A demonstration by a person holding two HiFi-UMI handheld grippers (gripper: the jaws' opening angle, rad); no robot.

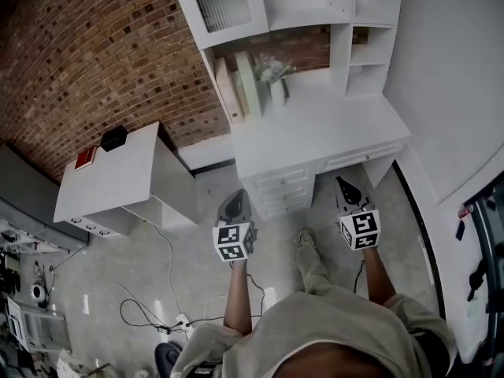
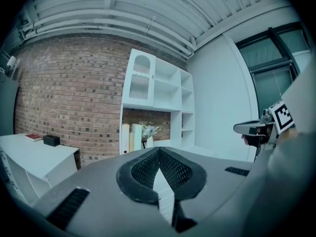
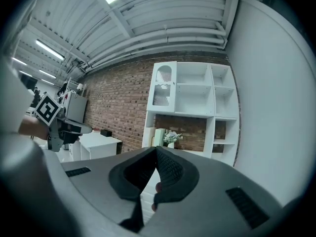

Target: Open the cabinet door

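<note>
The white desk hutch has a closed cabinet door (image 1: 223, 2) with ribbed glass at its upper left; it also shows in the left gripper view (image 2: 140, 78) and the right gripper view (image 3: 163, 85). Both grippers hang in front of the desk, well short of the door. My left gripper (image 1: 236, 197) (image 2: 159, 149) is shut and holds nothing. My right gripper (image 1: 340, 183) (image 3: 156, 148) is shut too, with nothing between its pads. Each gripper camera catches the other gripper off to the side.
White desk (image 1: 331, 124) with drawers (image 1: 279, 183) stands against the brick wall; books and a flower vase (image 1: 272, 73) sit on it. A white side table (image 1: 126, 172) with a black box stands to the left. Cables (image 1: 150, 313) lie on the floor.
</note>
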